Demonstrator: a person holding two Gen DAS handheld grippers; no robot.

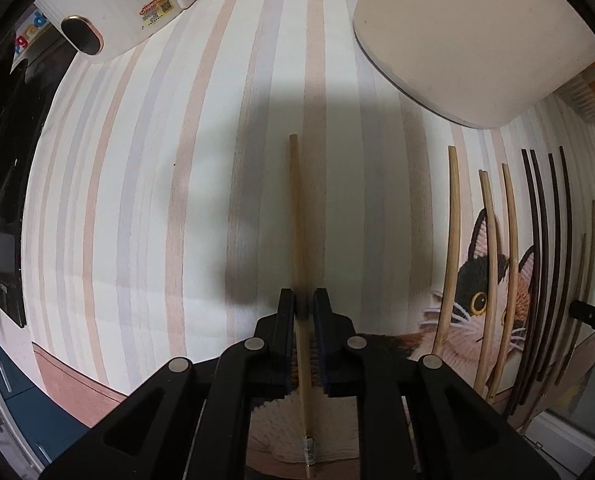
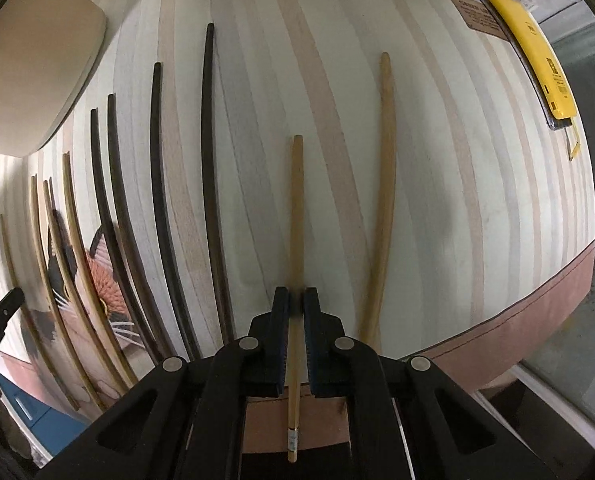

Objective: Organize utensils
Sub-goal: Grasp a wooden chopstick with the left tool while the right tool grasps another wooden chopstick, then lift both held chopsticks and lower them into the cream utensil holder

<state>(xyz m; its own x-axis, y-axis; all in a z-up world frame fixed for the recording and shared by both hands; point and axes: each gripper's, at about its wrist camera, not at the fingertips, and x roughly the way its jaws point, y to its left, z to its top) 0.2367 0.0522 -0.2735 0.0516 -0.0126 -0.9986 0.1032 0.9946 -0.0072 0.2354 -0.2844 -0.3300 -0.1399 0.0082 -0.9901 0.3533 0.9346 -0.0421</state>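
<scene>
Chopsticks sit pinched one in each gripper, my left gripper (image 1: 304, 304) on a pale chopstick (image 1: 297, 216) mid-mat (image 1: 137, 200), my right gripper (image 2: 296, 300) on another (image 2: 296, 216) near the mat's front edge, so I lift both level to avoid slipping.

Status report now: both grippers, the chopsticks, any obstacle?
Left gripper shut on light chopstick. Right gripper shut on another light chopstick. Dark chopsticks lie loose. Nothing blocks.

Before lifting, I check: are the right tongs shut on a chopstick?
Shut: the right tongs pinch a light wooden chopstick between their pads.
</scene>
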